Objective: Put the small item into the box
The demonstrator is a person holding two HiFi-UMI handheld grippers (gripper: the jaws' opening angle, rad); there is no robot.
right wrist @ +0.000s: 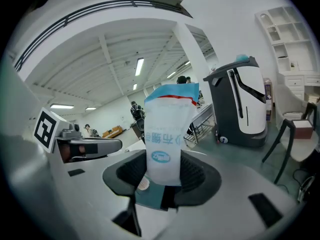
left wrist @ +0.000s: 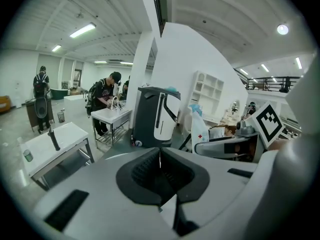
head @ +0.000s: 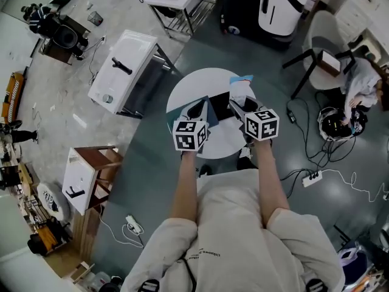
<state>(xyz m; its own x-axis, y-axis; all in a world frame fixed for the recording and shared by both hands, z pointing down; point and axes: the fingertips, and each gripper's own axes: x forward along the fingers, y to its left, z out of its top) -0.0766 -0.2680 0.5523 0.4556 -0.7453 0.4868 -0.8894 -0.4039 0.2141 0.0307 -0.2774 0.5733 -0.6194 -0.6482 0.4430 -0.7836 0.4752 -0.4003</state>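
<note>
Both grippers hover over a round white table (head: 197, 84). My right gripper (right wrist: 167, 171) (head: 242, 105) is shut on a white packet (right wrist: 167, 134) (head: 241, 90) with blue print and a blue-and-red top, held upright between its pads. Under it lies a dark teal and black box (head: 216, 107), whose teal edge (right wrist: 150, 196) shows below the packet. My left gripper (left wrist: 160, 166) (head: 196, 110) hangs at the box's left side with its pads together. Only a thin pale sliver shows between them, and I cannot tell what it is. The right gripper shows at the left gripper view's right.
A black-and-white machine (head: 282, 5) (left wrist: 157, 116) (right wrist: 240, 104) stands beyond the table. White tables (head: 121, 69) are at the far left, a chair (head: 322, 47) and a seated person (head: 361, 84) at the right. Cables and a power strip (head: 313, 176) lie on the floor.
</note>
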